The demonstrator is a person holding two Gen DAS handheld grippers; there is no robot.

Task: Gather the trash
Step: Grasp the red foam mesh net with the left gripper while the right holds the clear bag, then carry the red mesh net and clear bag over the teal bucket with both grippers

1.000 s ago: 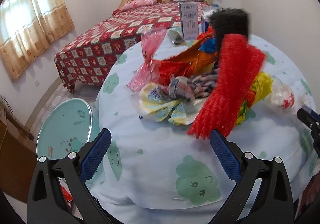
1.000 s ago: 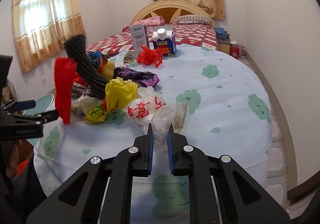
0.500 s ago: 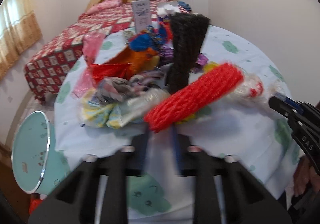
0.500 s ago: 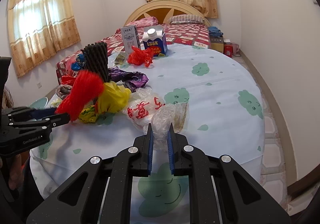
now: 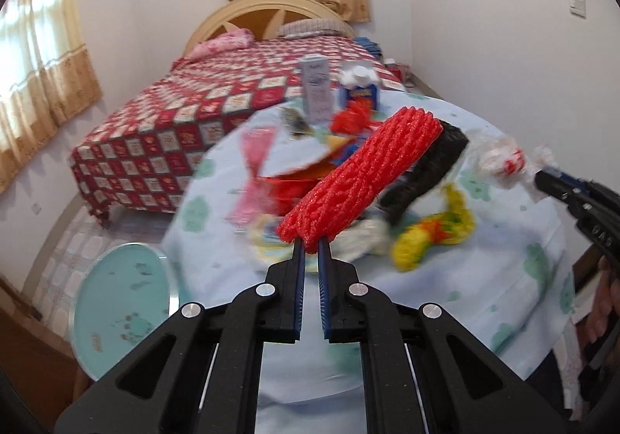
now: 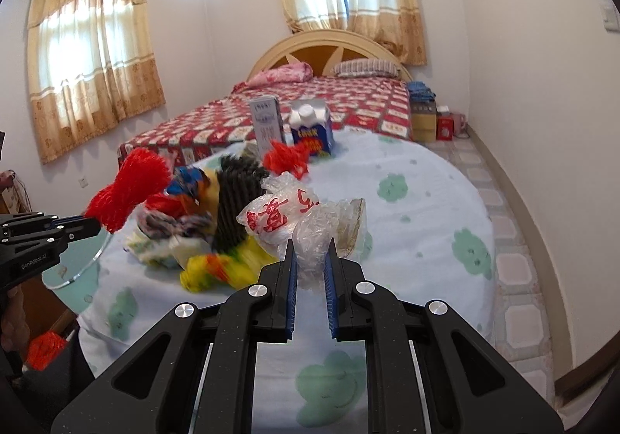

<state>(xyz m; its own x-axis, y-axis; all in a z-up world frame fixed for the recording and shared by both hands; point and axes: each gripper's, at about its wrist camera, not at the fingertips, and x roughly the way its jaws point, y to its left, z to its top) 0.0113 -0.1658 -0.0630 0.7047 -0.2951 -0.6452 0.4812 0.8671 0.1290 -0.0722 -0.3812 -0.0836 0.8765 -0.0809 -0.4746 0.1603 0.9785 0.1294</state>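
My left gripper is closing tight on the lower end of a red foam net sleeve, which slants up to the right above the table's trash pile. In the right wrist view the same red foam net sleeve sticks up from the left gripper at the left edge. My right gripper is shut on a crumpled clear plastic bag, held just above the tablecloth. Behind it lie a white bag with red characters, a black foam net and a yellow bag.
The round table has a pale blue cloth. A blue milk carton, a white carton and a red crumpled bag sit at its far side. A bed stands beyond. A round teal glass top is low left.
The left jaws went from wide open to shut on the red net's end, and the net rose tilted. The right gripper lifted slightly, still holding the clear bag.
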